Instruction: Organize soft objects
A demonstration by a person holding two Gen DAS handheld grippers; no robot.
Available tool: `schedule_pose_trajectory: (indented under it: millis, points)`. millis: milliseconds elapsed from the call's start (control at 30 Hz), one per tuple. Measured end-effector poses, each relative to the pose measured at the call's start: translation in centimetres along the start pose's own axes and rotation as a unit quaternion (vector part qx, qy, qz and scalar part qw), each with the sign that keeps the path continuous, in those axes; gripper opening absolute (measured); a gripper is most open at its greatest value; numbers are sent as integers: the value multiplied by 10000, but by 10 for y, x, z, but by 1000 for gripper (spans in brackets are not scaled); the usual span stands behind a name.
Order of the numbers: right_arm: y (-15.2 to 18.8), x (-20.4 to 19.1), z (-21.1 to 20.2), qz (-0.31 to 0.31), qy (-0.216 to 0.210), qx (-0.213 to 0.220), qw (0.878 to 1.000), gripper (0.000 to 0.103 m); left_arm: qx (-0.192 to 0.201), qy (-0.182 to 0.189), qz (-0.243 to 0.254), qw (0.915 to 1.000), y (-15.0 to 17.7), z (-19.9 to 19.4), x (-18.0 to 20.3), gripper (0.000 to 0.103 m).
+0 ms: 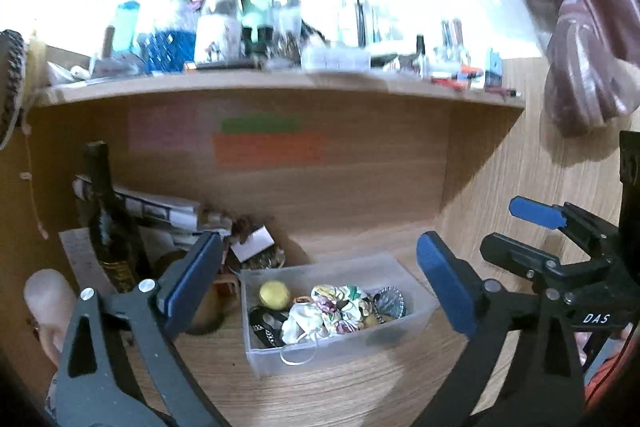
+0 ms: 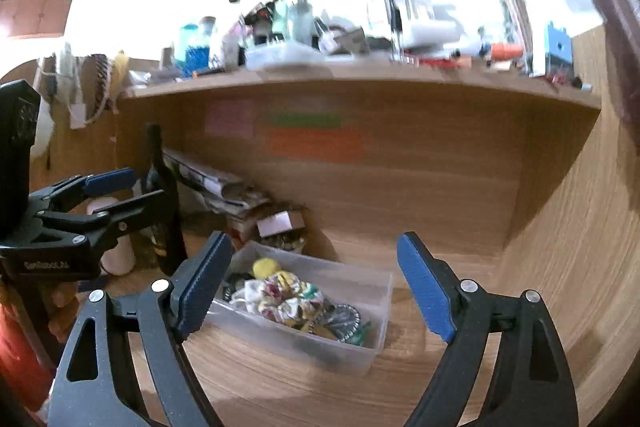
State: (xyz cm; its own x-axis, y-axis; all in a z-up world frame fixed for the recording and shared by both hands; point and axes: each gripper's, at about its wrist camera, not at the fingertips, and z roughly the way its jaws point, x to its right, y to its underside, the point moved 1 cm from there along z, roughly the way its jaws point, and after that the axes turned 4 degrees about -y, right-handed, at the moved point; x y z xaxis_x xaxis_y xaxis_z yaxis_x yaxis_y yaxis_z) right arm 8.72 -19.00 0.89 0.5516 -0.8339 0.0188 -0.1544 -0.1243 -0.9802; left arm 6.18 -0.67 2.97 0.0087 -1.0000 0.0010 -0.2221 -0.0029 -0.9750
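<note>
A clear plastic box (image 1: 420,311) stands on the wooden desk and holds several soft things: a patterned fabric scrunchie (image 1: 340,301), a yellow puff (image 1: 274,294) and a dark band (image 1: 264,325). The box also shows in the right wrist view (image 2: 360,351), with the scrunchie (image 2: 288,297) and the puff (image 2: 265,267). My left gripper (image 1: 320,287) is open and empty, hovering over the box. My right gripper (image 2: 316,287) is open and empty above the box; it also shows in the left wrist view (image 1: 516,231) to the right of the box.
A dark wine bottle (image 1: 106,215) stands left of the box, with stacked papers (image 1: 160,211) and a small cardboard box (image 1: 252,243) behind. A cluttered shelf (image 1: 280,83) overhangs the desk. A wooden side wall (image 2: 580,227) closes the right. Coloured sticky notes (image 1: 268,147) are on the back panel.
</note>
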Motion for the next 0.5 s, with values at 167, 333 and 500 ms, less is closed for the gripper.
schedule_pose_trajectory:
  millis: [167, 333, 500]
  points:
    - [-2, -7, -14, 64, -6, 247, 9997, 99, 141, -24, -29, 9999, 1, -20, 1, 102]
    - [-3, -13, -28, 83, 93, 449, 9989, 103, 225, -142, -85, 9996, 4, -31, 0, 103]
    - [-3, -17, -32, 85, 130, 518, 9985, 103, 300, -175, -135, 9993, 4, -37, -5, 103]
